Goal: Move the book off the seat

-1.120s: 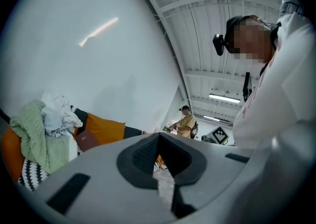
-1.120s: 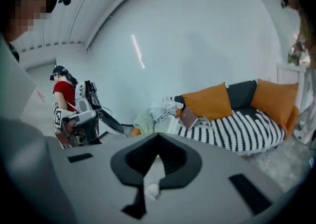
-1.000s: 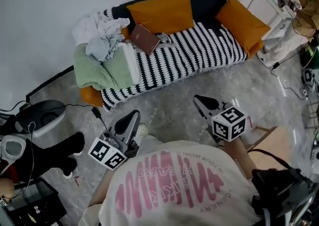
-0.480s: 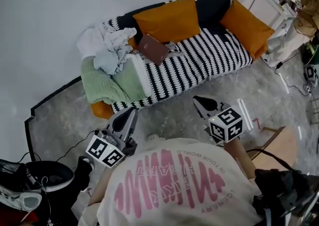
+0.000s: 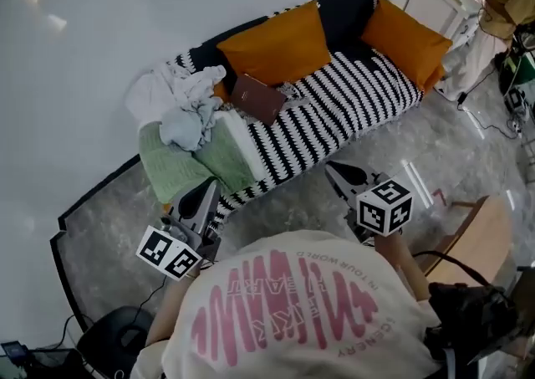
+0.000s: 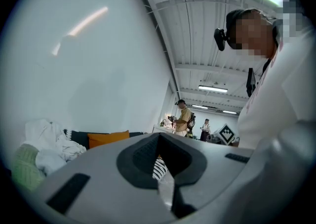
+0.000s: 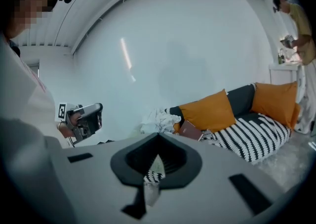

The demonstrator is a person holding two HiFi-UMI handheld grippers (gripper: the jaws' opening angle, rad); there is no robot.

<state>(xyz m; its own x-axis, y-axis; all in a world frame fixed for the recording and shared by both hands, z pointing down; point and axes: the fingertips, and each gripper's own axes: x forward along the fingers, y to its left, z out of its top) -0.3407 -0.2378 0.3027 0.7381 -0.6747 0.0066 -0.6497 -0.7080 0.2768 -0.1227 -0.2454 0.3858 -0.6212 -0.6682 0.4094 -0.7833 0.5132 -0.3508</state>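
The book (image 5: pixel 257 98), dark reddish-brown and closed, lies flat on the black-and-white striped seat (image 5: pixel 351 93) of the sofa, toward its back. Its far edge sits just under the orange cushion (image 5: pixel 276 43) at the sofa's middle. A heap of white clothes (image 5: pixel 171 89) is piled just beside it at that end. In front of the clothes a green blanket (image 5: pixel 188 164) is draped over the end of the seat, with a white fold along its inner side. A second orange cushion (image 5: pixel 401 38) leans at the other end, well apart from the book. The sofa stands against a white wall (image 5: pixel 84 34) on a grey marbled floor (image 5: pixel 418 151).

I stand off from the sofa with nothing in either tool. My left gripper (image 5: pixel 205 195) is clenched, jaws together and empty, in front of the blanket end. My right gripper (image 5: pixel 336 171) is likewise clamped tight on nothing, in front of the middle of the seat. Both are well apart from the book. Nearer to me in the head view is my white shirt (image 5: pixel 284 310) with its pink print.
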